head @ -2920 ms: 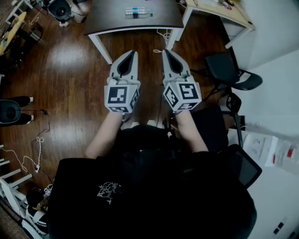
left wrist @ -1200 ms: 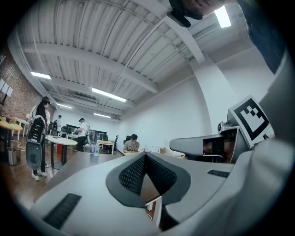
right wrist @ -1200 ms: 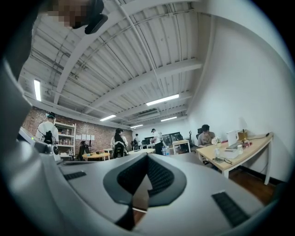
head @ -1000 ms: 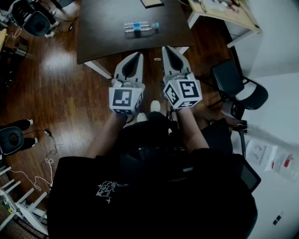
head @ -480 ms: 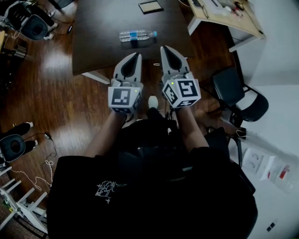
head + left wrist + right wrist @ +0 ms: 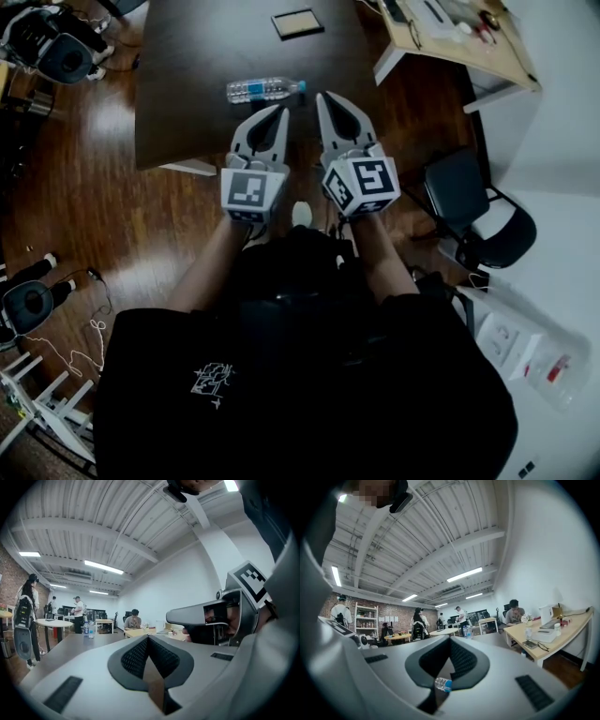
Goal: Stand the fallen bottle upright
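A clear plastic bottle [image 6: 265,89] with a blue label and blue cap lies on its side on the dark table [image 6: 187,103], near its front edge. In the head view my left gripper [image 6: 282,107] is shut and empty, its tip just short of the bottle's cap end. My right gripper [image 6: 321,95] is beside it, also shut and empty, its tip to the right of the cap. Through the window between the jaws of the right gripper [image 6: 450,638] I see the bottle's cap end [image 6: 443,684]. The left gripper view shows its closed jaws [image 6: 147,637] and no bottle.
A flat framed pad [image 6: 295,22] lies farther back on the table. A light wooden desk [image 6: 459,33] stands at the far right, a black chair [image 6: 478,211] to my right, wheeled equipment [image 6: 56,52] at the far left. People sit and stand in the room behind.
The table and bottle have come closer and lower in the head view. Both grippers have advanced together, and their tips now reach over the table's front edge next to the bottle.
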Action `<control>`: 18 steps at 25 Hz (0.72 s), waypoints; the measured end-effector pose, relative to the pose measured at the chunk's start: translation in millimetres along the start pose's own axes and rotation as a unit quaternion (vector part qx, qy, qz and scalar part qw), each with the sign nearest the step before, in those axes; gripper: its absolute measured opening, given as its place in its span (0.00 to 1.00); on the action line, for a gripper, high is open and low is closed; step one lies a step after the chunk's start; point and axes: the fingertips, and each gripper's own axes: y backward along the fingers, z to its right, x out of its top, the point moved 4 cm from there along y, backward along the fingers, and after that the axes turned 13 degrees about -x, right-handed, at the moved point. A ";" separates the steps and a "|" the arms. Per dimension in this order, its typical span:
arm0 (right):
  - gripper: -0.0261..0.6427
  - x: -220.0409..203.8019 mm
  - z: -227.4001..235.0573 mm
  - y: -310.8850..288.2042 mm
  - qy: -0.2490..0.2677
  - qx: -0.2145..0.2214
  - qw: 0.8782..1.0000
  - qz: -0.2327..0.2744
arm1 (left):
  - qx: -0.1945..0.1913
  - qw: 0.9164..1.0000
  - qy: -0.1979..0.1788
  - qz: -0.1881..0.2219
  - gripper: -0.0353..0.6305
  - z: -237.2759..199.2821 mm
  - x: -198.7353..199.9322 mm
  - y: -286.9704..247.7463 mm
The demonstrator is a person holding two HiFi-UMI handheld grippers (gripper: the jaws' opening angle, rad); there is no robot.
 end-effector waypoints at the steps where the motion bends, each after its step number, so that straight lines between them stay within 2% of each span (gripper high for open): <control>1: 0.05 -0.4 3.2 -4.8 0.001 0.004 1.000 -0.002 | 0.001 1.000 -0.005 -0.005 0.05 -2.5 -3.8 -5.9; 8: 0.05 -4.8 19.0 -29.3 0.002 0.012 1.000 -0.010 | -0.015 0.997 -0.042 -0.059 0.05 -18.5 -26.5 -40.8; 10: 0.05 -5.8 21.7 -32.6 0.002 0.010 1.000 -0.013 | -0.024 0.995 -0.065 -0.077 0.05 -24.2 -35.0 -48.3; 12: 0.05 -6.8 25.6 -35.6 -0.002 0.005 1.000 -0.016 | -0.033 0.990 -0.097 -0.097 0.05 -32.1 -44.8 -55.0; 15: 0.05 -11.7 32.2 -44.7 -0.002 -0.011 1.000 -0.026 | -0.054 0.984 -0.108 -0.131 0.05 -41.6 -58.4 -66.6; 18: 0.05 -21.8 34.7 -54.7 -0.003 -0.020 0.999 -0.036 | -0.082 0.973 -0.140 -0.166 0.06 -51.7 -71.9 -79.6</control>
